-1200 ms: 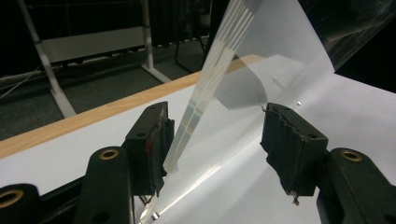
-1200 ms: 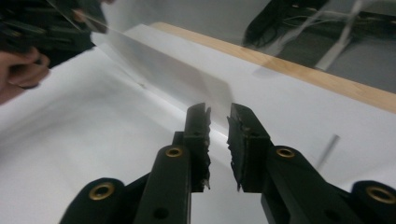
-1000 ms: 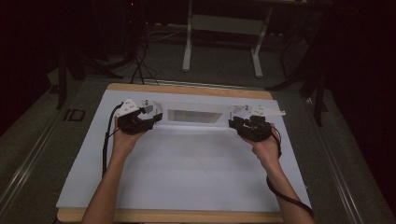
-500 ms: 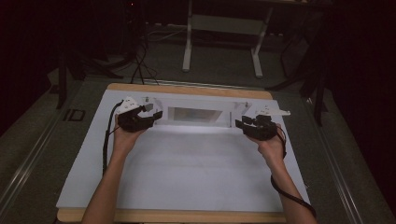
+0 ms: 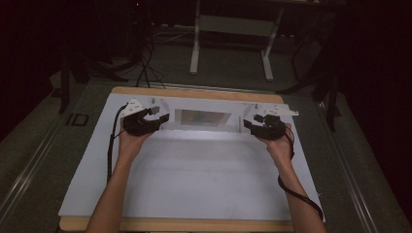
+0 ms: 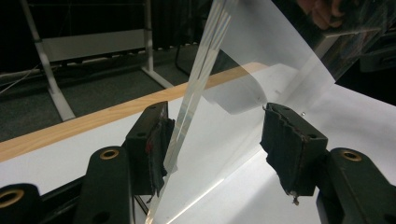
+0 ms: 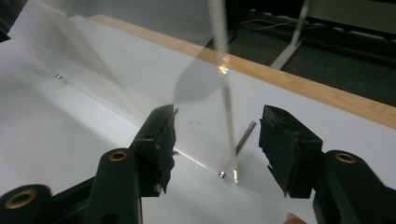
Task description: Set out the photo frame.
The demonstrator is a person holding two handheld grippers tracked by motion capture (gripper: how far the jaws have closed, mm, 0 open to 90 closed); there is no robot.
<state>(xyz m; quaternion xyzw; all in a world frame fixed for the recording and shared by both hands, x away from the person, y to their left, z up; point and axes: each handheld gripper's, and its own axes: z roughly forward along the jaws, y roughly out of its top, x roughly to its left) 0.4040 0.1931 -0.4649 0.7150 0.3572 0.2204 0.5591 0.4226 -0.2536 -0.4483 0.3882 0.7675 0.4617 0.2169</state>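
A clear plastic panel [image 5: 201, 118] stands upright near the far side of the white table cover [image 5: 204, 179], held between both hands. My left gripper [image 5: 154, 118] is at the panel's left end. In the left gripper view its jaws [image 6: 217, 126] are open around the panel's edge [image 6: 201, 74], which rests against the left pad [image 6: 161, 144]. At the right end is my right gripper [image 5: 252, 125]. In the right gripper view it [image 7: 217, 135] is open too, with the thin panel edge [image 7: 224, 88] rising between the pads and touching neither.
The wooden table rim [image 5: 194, 92] runs just behind the panel. Small screws [image 7: 222, 174] and a short metal pin [image 7: 245, 135] lie on the cover by the panel's foot. A metal frame [image 5: 231, 24] and cables [image 5: 145, 58] are on the dark floor beyond.
My right gripper shifted outward to the right along the panel's end, then eased back a little. The left gripper has barely moved.
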